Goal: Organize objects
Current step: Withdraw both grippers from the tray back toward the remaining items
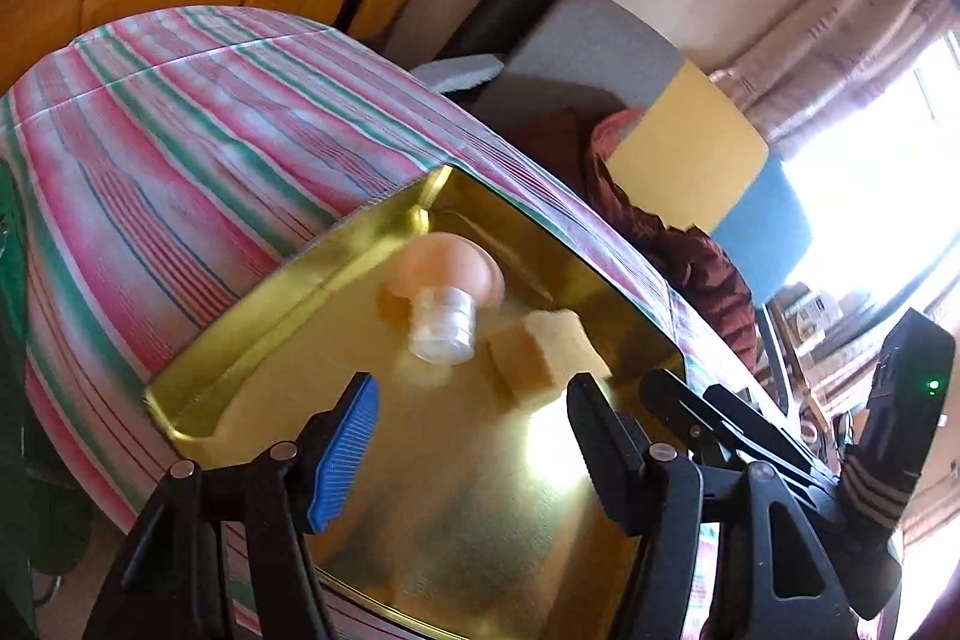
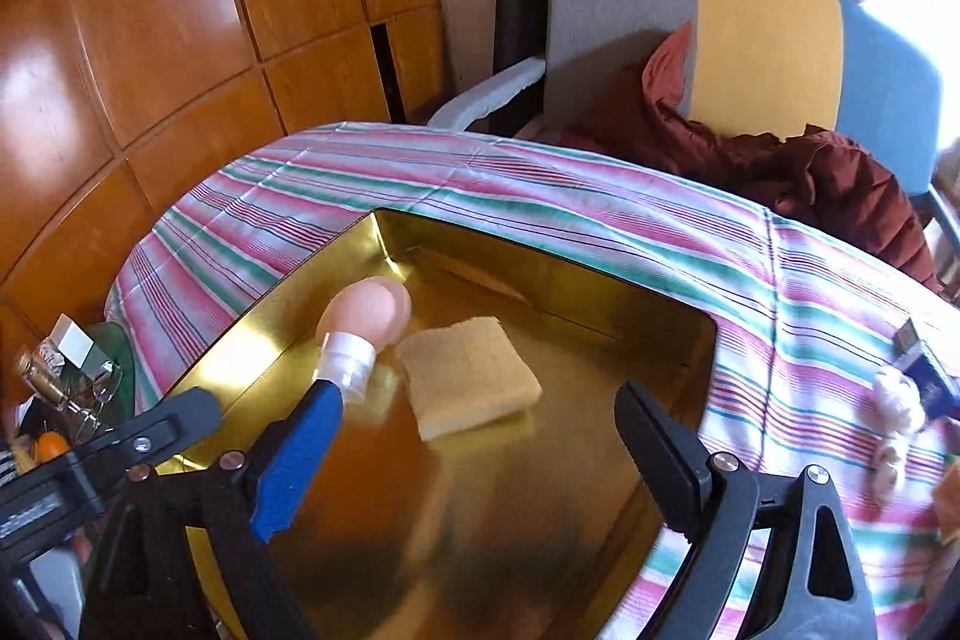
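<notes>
Jaws on both grippers stand wide with nothing between them: the left gripper (image 1: pixel 471 412) and the right gripper (image 2: pixel 480 418) each hang over the gold tray (image 2: pixel 252 334), apart from its contents. No earlier view lets us comment on their motion.

We find two items lying in the gold tray, which sits on the desk under a striped cloth (image 2: pixel 540 184). A peach-coloured bottle with a clear cap (image 1: pixel 444 289) lies on its side near the tray's left wall; a tan sponge (image 2: pixel 468 367) lies flat just beside it, to the right.

We judge the bottle light, rigid and smooth, so liable to roll or slip. Its rounded body is the wide part; the narrower ribbed cap offers the surer hold, taken across its width. Its long axis runs from the far left wall toward the cameras, cap end nearest us in both views.

We judge the sponge very light, soft and compressible, not fragile. A pinch across its two shorter edges should serve. It lies flat, long axis running diagonally across the tray floor.
</notes>
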